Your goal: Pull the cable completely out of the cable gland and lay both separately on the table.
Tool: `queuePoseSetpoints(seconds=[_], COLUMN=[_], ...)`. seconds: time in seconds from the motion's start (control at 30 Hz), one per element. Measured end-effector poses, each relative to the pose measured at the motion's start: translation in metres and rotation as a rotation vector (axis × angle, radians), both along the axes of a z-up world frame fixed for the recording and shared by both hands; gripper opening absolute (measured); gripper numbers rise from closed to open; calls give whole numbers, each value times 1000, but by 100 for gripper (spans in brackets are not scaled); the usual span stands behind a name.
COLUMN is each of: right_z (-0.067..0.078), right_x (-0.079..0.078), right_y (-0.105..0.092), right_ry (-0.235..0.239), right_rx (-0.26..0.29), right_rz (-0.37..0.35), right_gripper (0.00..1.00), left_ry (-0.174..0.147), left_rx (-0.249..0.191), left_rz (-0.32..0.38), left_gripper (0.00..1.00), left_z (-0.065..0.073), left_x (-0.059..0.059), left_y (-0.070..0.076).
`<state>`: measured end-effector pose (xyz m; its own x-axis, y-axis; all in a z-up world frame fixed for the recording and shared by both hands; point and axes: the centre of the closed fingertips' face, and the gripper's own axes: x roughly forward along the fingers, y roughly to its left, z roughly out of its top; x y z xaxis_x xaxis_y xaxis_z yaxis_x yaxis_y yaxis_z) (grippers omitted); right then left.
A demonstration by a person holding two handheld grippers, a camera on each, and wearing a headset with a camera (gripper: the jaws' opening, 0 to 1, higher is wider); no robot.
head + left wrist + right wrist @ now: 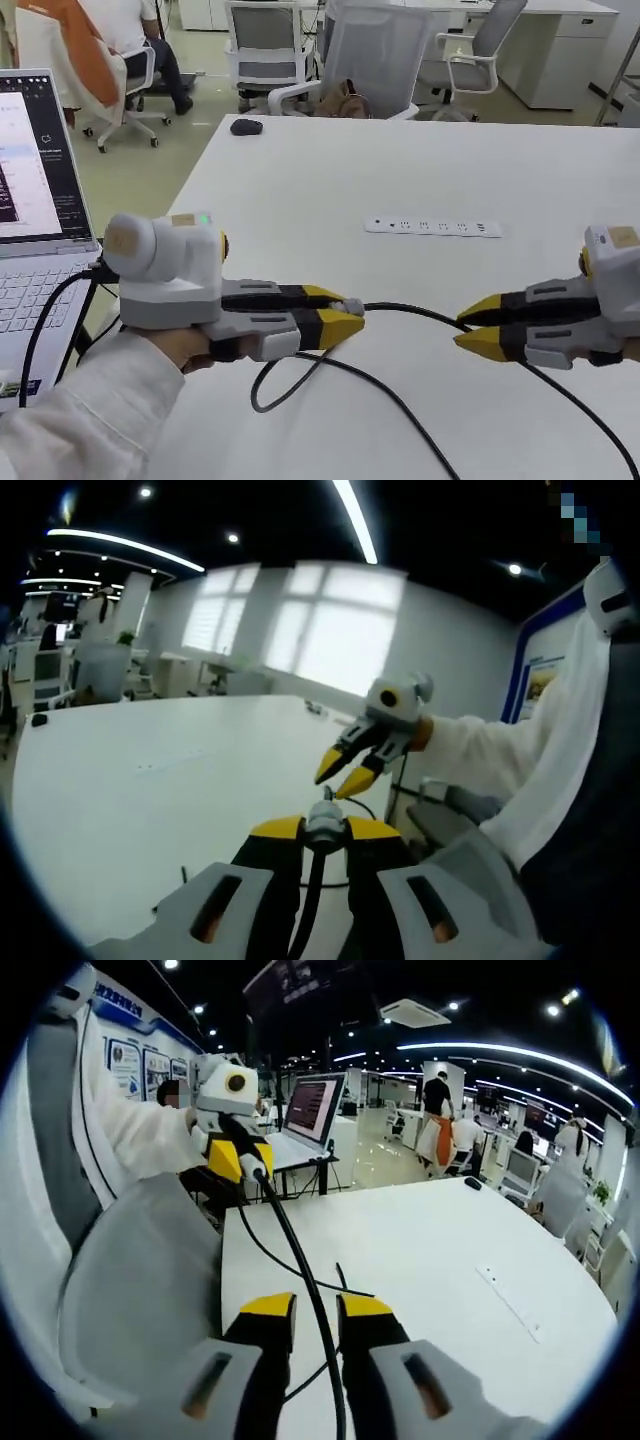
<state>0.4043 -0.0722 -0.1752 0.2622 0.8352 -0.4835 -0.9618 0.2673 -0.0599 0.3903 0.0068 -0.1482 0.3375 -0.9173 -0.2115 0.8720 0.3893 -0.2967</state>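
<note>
The left gripper (352, 314) had its fingers clamped on the cable gland (324, 822) above the tabletop (420, 170). The right gripper (463, 331) had its fingers slightly apart, straddling the cable (412, 311). Unless they tightened first, I reckoned a pull would just slide along it.

Two grippers, nose to nose, a gap between the tips

My left gripper (352, 309) lies level and points right, jaws closed on the cable gland (325, 820) — my left hand (185, 348) sits under its body, white sleeve (90, 420) trailing back to me. My right gripper (460, 331) points left at it, near but apart, jaws slightly parted — the cable (315, 1310) runs between them.
</note>
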Motion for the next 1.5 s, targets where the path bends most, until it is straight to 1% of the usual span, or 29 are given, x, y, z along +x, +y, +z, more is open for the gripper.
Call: queuePoseSetpoints(seconds=[0.03, 0.1, 0.13, 0.2, 0.23, 0.33, 0.5, 0.6, 0.63, 0.77, 0.93, 1.13, 1.23, 1.37, 1.5], right_z=[7, 16, 22, 27, 29, 29, 18, 16, 16, 15, 12, 11, 9, 4, 0], right_x=[-2, -5, -9, -12, -13, -14, -16, -19, -20, -20, -19, -20, -17, -15, -14], right_y=[5, 13, 19, 27, 31, 40, 50, 55, 57, 59, 58, 56, 53, 46, 39], right_ry=[-30, -68, -95, -117, -120, -119, -96, -89, -87, -84, -65, -67, -61, -48, -43], right_rx=[-4, 0, 2, 9, 15, 35, 33, 42, 48, 50, 58, 55, 52, 46, 37], right_rz=[26, 66, 96, 121, 128, 145, 172, 186, 190, 190, 184, 184, 173, 154, 136], right_gripper=[19, 20, 20, 20, 20, 20, 17, 13, 9, 7, 6, 5, 5, 4, 4], left_ry=[-1, 1, 1, 1, 2, 0, -3, -2, -2, 6, 11, 9, 7, 7, 12], left_rx=[2, 1, -1, -4, -5, -5, -4, -1, 2, 0, -3, -4, -2, 2, 4], left_rz=[-3, -9, -12, -17, -19, -27, -37, -41, -43, -38, -30, -30, -24, -13, -4], left_gripper=[17, 17, 17, 17, 17, 17, 17, 17, 17, 17, 17, 17, 17, 17, 17], left_z=[0, -1, -1, -1, -1, -1, 0, -1, -2, -4, -5, -4, -4, -5, -6], left_x=[0, 0, 1, 1, 0, -1, -3, -6, -6, -6, -6, -6, -6, -4, -4], left_y=[-1, -5, -7, -9, -10, -12, -12, -12, -12, -11, -11, -11, -9, -1, 4])
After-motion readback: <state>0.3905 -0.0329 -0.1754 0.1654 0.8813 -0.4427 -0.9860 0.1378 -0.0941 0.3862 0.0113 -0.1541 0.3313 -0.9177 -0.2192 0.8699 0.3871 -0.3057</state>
